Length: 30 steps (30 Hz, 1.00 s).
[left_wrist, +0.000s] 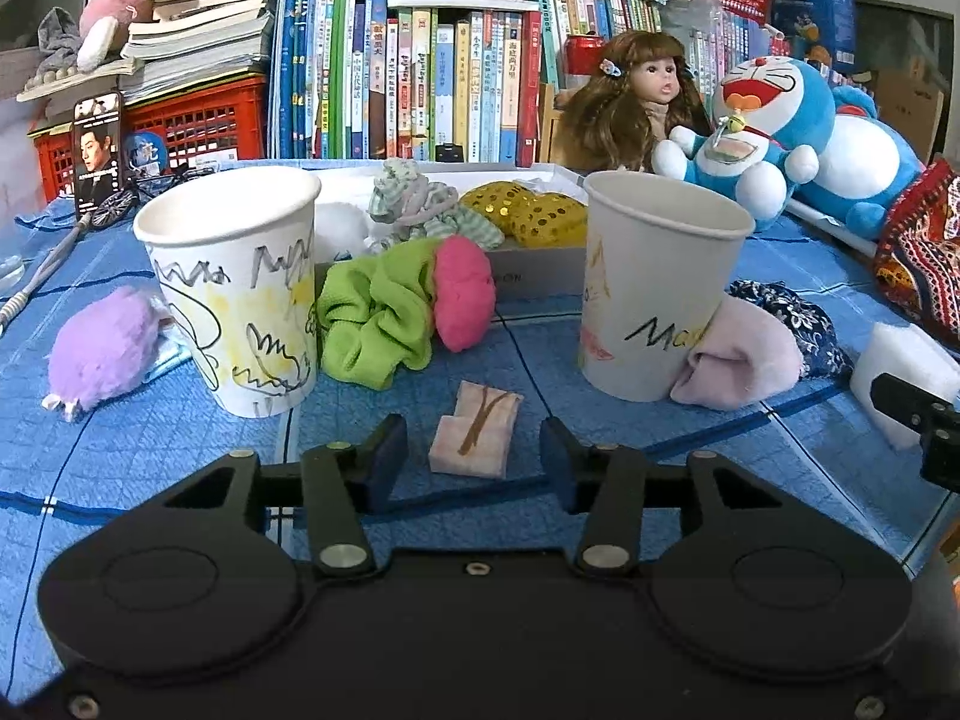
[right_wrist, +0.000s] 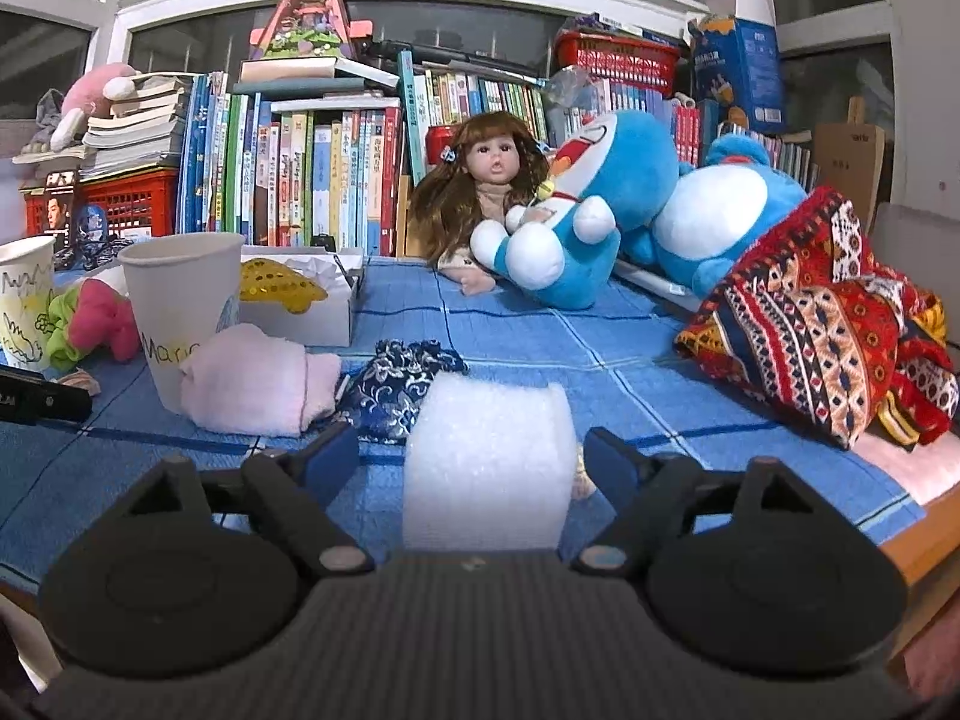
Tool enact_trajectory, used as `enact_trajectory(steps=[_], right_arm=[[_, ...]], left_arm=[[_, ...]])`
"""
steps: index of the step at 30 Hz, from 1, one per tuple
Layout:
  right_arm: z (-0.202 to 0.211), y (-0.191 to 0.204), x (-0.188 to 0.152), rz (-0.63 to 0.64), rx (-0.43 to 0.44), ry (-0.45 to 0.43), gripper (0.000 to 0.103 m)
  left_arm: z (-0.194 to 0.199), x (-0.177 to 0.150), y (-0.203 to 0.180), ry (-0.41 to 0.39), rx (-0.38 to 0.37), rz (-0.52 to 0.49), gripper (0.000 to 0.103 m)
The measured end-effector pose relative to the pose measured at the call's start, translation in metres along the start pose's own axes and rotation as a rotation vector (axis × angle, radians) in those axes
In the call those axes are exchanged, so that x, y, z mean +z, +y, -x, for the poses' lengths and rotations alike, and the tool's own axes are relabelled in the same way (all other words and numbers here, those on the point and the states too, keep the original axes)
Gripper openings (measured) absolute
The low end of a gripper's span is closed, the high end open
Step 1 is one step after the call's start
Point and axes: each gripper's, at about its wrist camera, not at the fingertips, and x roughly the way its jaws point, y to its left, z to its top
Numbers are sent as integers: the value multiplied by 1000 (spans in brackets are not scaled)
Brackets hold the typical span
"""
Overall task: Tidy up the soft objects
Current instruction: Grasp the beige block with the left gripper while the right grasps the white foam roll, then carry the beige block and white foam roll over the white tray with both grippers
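My left gripper (left_wrist: 474, 456) is open, its fingers on either side of a small pink cloth piece (left_wrist: 475, 437) lying on the blue tablecloth. Beyond it are a green scrunchie (left_wrist: 375, 324), a pink soft ball (left_wrist: 462, 291) and two paper cups, the left cup (left_wrist: 234, 288) and the right cup (left_wrist: 654, 282). A purple fluffy toy (left_wrist: 102, 348) lies at the left. My right gripper (right_wrist: 474, 462) is open around a white foam block (right_wrist: 489, 468), its fingers apart from it. A pink folded cloth (right_wrist: 258, 378) and a dark blue patterned pouch (right_wrist: 399, 384) lie just beyond.
A white box (left_wrist: 528, 264) holds a gold sequin item (left_wrist: 528, 210) and striped scrunchies (left_wrist: 414, 204). A doll (right_wrist: 486, 180), blue plush toys (right_wrist: 600, 210) and a red patterned cloth (right_wrist: 822, 318) are at the right. Books (left_wrist: 408, 78) line the back. The table edge (right_wrist: 918, 540) is near right.
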Motion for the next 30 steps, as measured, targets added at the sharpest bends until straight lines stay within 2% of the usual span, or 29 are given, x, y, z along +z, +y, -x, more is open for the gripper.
enact_trajectory(steps=[7, 16, 18, 22, 30], right_arm=[[0, -1, -2, -25, 6, 10, 78], [15, -4, 0, -39, -6, -2, 72], [17, -5, 0, -40, -14, 2, 59], [19, -7, -1, -58, -14, 9, 58], [25, -9, 16, -59, 7, -38, 57]], left_arm=[[5, 0, 0, 7, -13, 0, 24], [14, 3, -5, -9, -19, -20, 24], [15, 3, -6, -11, -17, -23, 24], [17, 4, -7, -15, -17, -25, 23], [32, 15, -10, -63, -20, -44, 23]])
